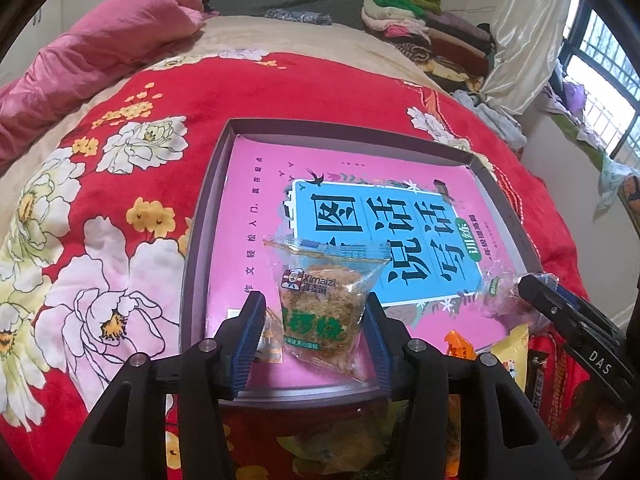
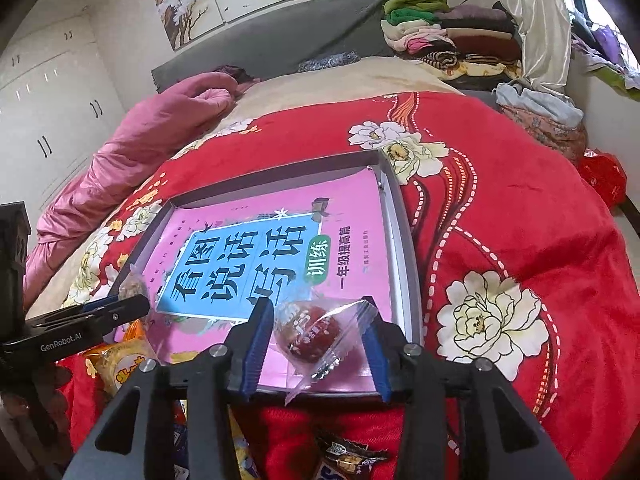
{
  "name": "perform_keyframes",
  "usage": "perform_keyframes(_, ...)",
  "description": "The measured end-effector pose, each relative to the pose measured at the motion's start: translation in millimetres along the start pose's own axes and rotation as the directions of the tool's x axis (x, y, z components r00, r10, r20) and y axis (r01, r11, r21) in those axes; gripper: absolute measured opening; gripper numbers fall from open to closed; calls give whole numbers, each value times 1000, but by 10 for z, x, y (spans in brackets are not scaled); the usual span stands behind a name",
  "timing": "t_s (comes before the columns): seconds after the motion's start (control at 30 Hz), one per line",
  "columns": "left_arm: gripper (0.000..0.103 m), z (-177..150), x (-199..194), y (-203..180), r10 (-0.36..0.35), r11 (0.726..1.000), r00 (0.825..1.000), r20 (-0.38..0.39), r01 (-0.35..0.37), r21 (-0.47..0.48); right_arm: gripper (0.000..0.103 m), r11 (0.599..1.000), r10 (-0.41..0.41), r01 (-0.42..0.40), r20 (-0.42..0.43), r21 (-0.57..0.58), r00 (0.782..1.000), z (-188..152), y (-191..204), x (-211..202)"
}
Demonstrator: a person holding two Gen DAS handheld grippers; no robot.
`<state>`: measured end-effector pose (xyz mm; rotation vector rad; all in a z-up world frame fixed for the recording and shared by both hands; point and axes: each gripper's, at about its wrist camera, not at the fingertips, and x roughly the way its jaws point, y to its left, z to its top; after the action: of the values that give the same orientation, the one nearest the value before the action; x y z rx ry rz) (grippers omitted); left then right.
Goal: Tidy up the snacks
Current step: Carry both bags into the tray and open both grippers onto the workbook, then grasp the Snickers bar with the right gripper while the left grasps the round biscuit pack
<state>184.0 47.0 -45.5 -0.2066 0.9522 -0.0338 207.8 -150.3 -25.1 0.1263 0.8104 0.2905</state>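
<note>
A shallow grey box lies on the red flowered blanket with a pink book in it. My left gripper is open around a clear packet of meat-floss cake that rests on the book near the box's front edge. My right gripper is open around a clear packet with a dark red snack, which lies on the book in the box at its front right. The right gripper also shows in the left wrist view, beside that packet.
Loose snack packets lie on the blanket in front of the box: orange and yellow ones, a yellow one and a dark bar. A pink quilt and piled clothes are at the far end of the bed.
</note>
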Motion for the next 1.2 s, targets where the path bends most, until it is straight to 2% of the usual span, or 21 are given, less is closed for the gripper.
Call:
perform_keyframes(0.37,67,21,-105,-13,-16,1000,999,37,15,9,53,1000,-13,13,16,10,1000,-5,-40,-86)
perform_keyframes(0.73,72,75,-322,64,-33,999,996,86,34,-11,58,1000,-15,14,44,18,999,0,-69,-218)
perform_keyframes(0.8,77,80,-364,83,-14,1000,995,98,16,-24,59,1000,-13,12,50,18,999,3,-77,-242)
perform_keyframes(1.0,79,56,-465,163,0,999,994,113,6,-53,64,1000,-9,7,68,19,998,-1,-85,-328)
perform_keyframes(1.2,80,-54,-534,194,-4,999,995,96,8,-41,65,1000,-7,5,73,17,997,-15,-79,-392)
